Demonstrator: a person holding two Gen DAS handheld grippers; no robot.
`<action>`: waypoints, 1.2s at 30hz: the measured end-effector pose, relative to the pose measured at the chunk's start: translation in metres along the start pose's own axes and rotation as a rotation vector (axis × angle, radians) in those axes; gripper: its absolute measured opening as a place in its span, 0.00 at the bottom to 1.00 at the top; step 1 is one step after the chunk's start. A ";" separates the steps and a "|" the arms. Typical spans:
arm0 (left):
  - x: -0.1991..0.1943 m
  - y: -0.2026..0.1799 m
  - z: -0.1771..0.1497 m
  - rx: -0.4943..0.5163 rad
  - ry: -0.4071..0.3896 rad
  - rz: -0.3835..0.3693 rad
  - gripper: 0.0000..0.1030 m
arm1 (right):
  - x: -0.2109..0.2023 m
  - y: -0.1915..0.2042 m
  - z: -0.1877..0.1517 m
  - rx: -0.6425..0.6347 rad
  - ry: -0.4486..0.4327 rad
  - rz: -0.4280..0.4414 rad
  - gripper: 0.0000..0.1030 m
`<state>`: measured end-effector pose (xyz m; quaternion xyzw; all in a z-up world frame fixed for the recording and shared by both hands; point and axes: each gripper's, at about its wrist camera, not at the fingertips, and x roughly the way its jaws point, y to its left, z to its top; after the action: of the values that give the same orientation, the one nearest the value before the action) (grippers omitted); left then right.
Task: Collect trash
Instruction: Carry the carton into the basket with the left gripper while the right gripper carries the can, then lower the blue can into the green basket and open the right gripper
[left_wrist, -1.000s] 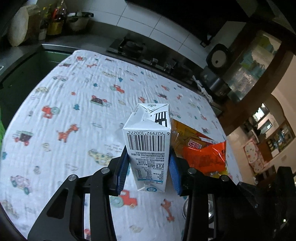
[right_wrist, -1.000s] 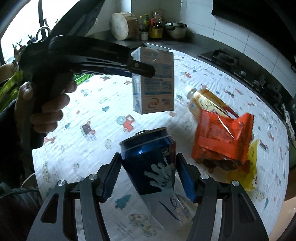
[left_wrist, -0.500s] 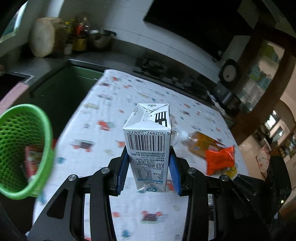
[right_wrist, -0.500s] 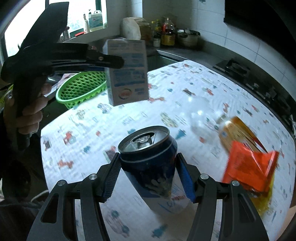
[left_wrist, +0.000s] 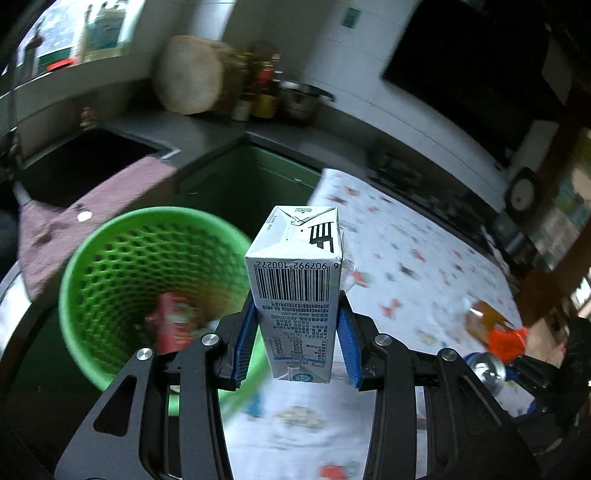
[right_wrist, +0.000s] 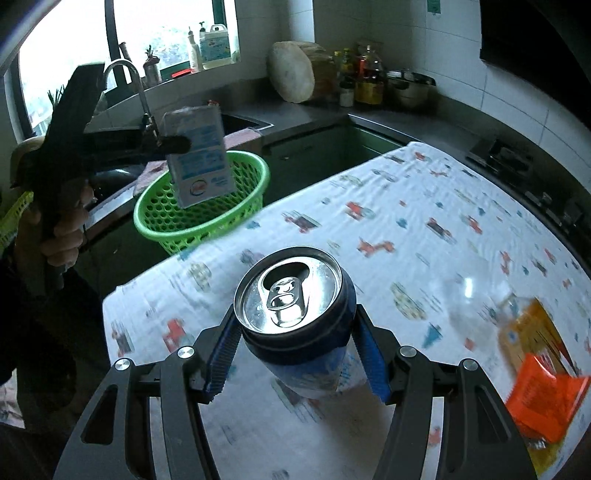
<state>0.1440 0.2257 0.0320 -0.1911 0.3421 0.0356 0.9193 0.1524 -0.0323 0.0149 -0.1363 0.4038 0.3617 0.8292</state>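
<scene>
left gripper (left_wrist: 297, 345) clamps milk carton (left_wrist: 295, 280) beside green basket (left_wrist: 110, 258) (red wrapper inside) | right gripper (right_wrist: 295, 354) grips blue can (right_wrist: 295, 314) above table

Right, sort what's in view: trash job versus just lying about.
Job: milk carton in left gripper; blue can in right gripper; green basket; orange wrapper on the table.
Lying about: chopping block, oil bottles, steel pot, faucet.

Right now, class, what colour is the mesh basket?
Bright green basket; clearest in the right wrist view.
</scene>
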 end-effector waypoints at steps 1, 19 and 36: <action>0.000 0.006 0.001 -0.006 -0.001 0.015 0.39 | 0.003 0.003 0.004 0.001 -0.002 0.005 0.56; 0.027 0.110 -0.010 -0.130 0.101 0.140 0.46 | 0.057 0.056 0.066 -0.003 -0.017 0.094 0.56; 0.014 0.133 -0.013 -0.177 0.085 0.132 0.54 | 0.097 0.089 0.115 0.029 -0.062 0.156 0.56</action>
<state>0.1205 0.3430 -0.0300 -0.2501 0.3879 0.1182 0.8792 0.1948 0.1368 0.0193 -0.0813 0.3924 0.4235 0.8124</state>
